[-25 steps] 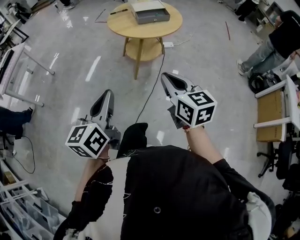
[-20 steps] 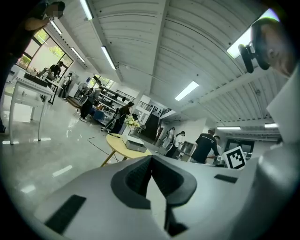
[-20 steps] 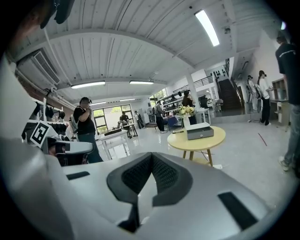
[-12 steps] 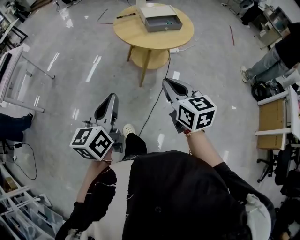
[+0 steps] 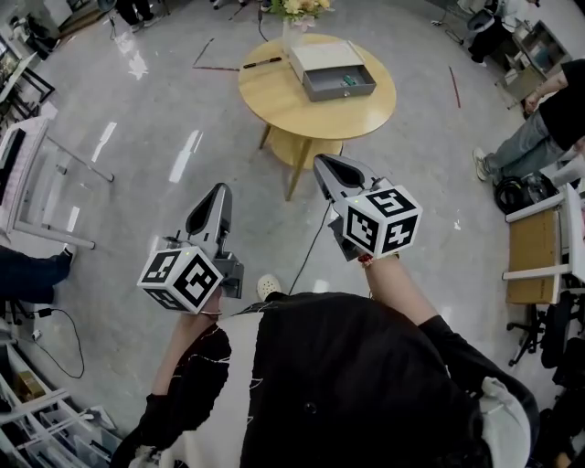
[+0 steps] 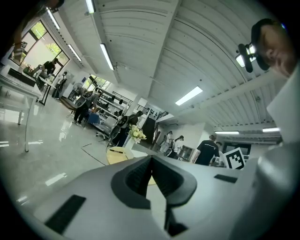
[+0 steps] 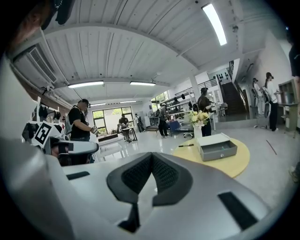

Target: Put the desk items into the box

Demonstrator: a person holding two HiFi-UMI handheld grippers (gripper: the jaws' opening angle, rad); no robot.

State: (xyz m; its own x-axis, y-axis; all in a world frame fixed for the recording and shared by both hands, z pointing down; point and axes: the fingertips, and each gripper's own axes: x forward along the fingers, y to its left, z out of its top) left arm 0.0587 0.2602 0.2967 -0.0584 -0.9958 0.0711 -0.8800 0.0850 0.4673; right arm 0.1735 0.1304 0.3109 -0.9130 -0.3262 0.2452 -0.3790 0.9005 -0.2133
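Box [image 5: 335, 90] lies well beyond left tongs [image 5: 219, 188] and right tongs [image 5: 321, 161] — both closed, empty.

The round wooden table [image 5: 279, 102] carries a grey box [image 5: 322, 60], a black pen [image 5: 262, 63] and flowers [image 5: 297, 7].

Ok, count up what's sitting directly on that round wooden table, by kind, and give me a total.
Grey box: 1
Black pen: 1
Vase of flowers: 1
Total: 3
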